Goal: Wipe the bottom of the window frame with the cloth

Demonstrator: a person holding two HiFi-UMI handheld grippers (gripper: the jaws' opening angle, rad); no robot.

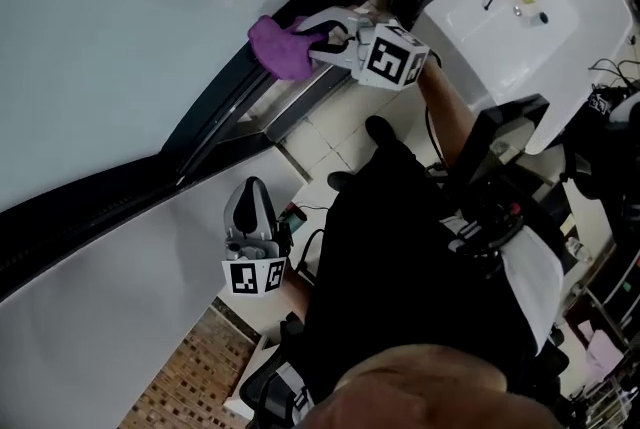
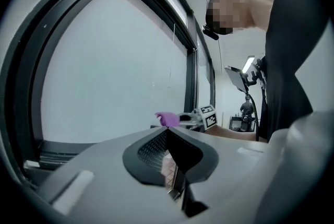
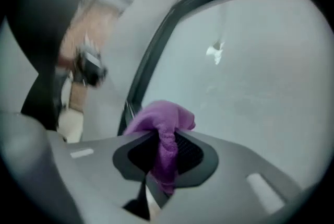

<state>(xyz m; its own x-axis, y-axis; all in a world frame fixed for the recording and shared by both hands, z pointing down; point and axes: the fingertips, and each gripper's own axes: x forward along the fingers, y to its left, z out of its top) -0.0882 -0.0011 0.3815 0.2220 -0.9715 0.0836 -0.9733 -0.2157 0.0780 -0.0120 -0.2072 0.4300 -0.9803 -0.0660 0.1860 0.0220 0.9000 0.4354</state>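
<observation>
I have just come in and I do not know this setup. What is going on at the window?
A person holds a two-jaw gripper in each hand. The right gripper has its jaws shut on a soft purple cloth and holds it against the dark window frame, just below the pale glass. The left gripper has its jaws together with nothing between them, and it is apart from the frame, nearer the person's body.

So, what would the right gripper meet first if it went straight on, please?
Probably the window pane beside the dark frame; the purple cloth clamped in the right gripper would touch first. Depth is unclear.
</observation>
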